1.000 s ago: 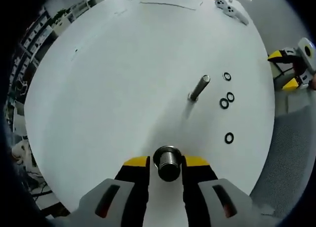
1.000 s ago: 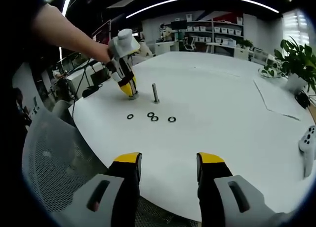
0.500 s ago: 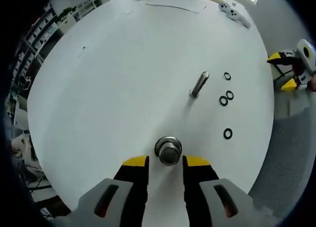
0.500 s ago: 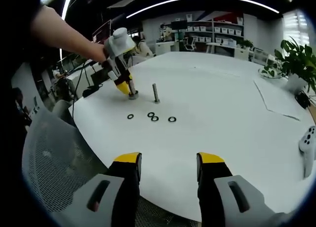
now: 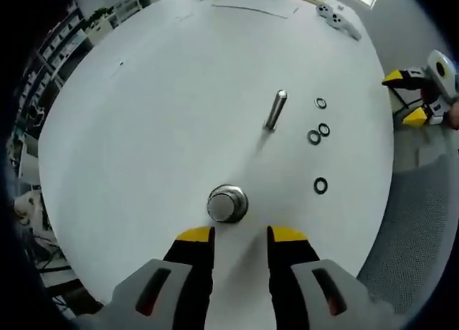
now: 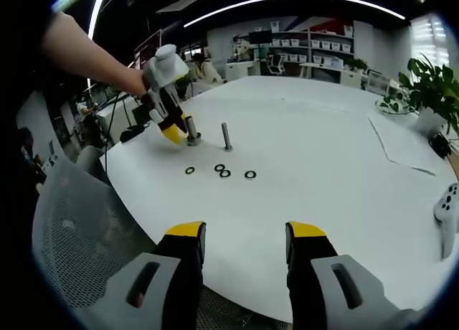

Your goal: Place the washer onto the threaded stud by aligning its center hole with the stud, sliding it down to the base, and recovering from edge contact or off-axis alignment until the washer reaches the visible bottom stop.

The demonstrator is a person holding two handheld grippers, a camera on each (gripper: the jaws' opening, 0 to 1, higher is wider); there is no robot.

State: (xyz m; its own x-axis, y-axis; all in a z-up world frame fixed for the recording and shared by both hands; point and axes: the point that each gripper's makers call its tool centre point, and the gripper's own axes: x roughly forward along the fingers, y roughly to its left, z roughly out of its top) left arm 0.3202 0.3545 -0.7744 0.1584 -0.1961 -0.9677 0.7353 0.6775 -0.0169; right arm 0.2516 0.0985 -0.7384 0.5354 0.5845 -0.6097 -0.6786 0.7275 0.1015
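A short metal stud with a wide base (image 5: 227, 203) stands free on the white table, just ahead of my left gripper (image 5: 240, 237), which is open with nothing between its jaws. A taller, slimmer stud (image 5: 275, 109) stands upright farther out. Several black washers (image 5: 320, 185) lie flat to its right. In the right gripper view, a hand holds the left gripper (image 6: 174, 131) beside the short stud (image 6: 192, 133), with the tall stud (image 6: 226, 136) and the washers (image 6: 224, 172) nearby. My right gripper (image 6: 245, 233) is open and hangs over the table's near edge, far from them.
The round white table (image 6: 323, 129) has a white controller (image 6: 448, 201) at its right edge, sheets of paper (image 6: 401, 147) and a potted plant (image 6: 423, 82) behind. A mesh chair (image 6: 79, 229) sits at the lower left. The right gripper (image 5: 423, 93) shows past the table edge.
The short stud was between the left gripper's jaws a second ago. The left gripper has drawn back from it, and the stud now stands alone. The right gripper has not moved.
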